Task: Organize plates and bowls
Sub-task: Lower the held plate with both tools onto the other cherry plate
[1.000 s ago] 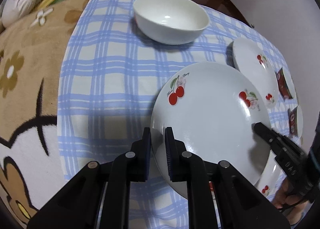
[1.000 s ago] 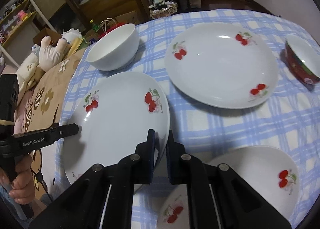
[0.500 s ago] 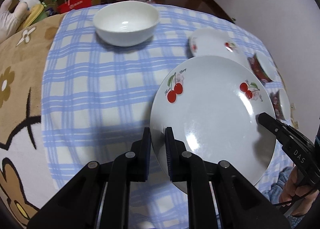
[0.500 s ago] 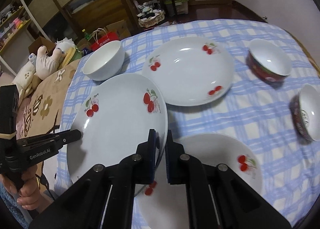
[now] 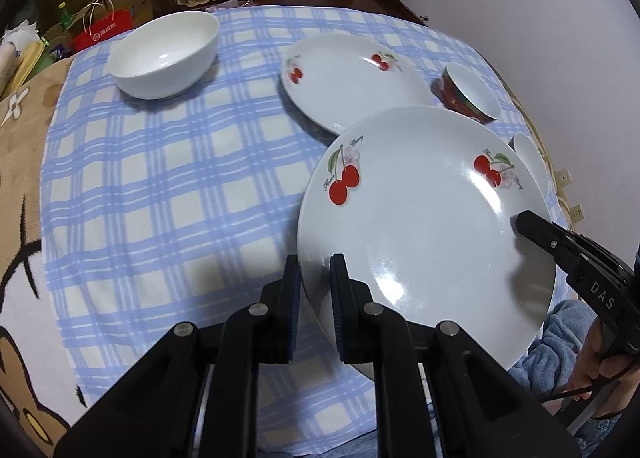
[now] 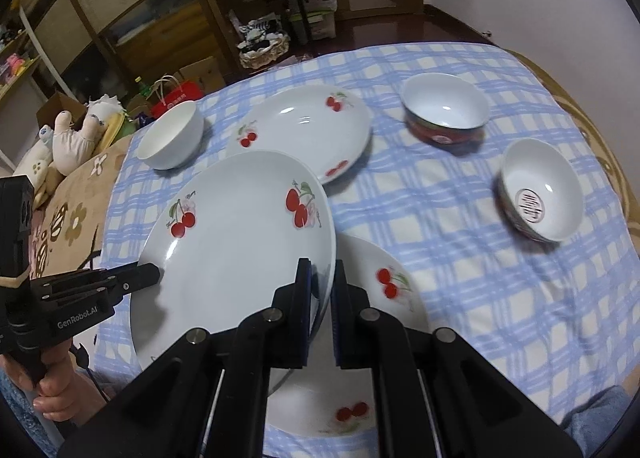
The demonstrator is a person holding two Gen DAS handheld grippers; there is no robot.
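While both grippers pinch opposite edges of one cherry plate [image 5: 420, 242], the plate hangs tilted above the blue checked cloth [image 5: 168, 185]. The left gripper [image 5: 314, 278] is almost closed on the plate's left rim, one pad above and one below. The right gripper [image 6: 320, 282] is nearly fully closed on the right rim in the same way. Partly under the held plate, on its right side, a second plate [image 6: 384, 322] lies on the cloth. A third plate [image 6: 308, 129] lies farther back, partly hidden by the held one. A white bowl [image 6: 172, 137] stands at the back left. A red bowl [image 6: 444, 113] and a tilted bowl [image 6: 540, 193] are on the right.
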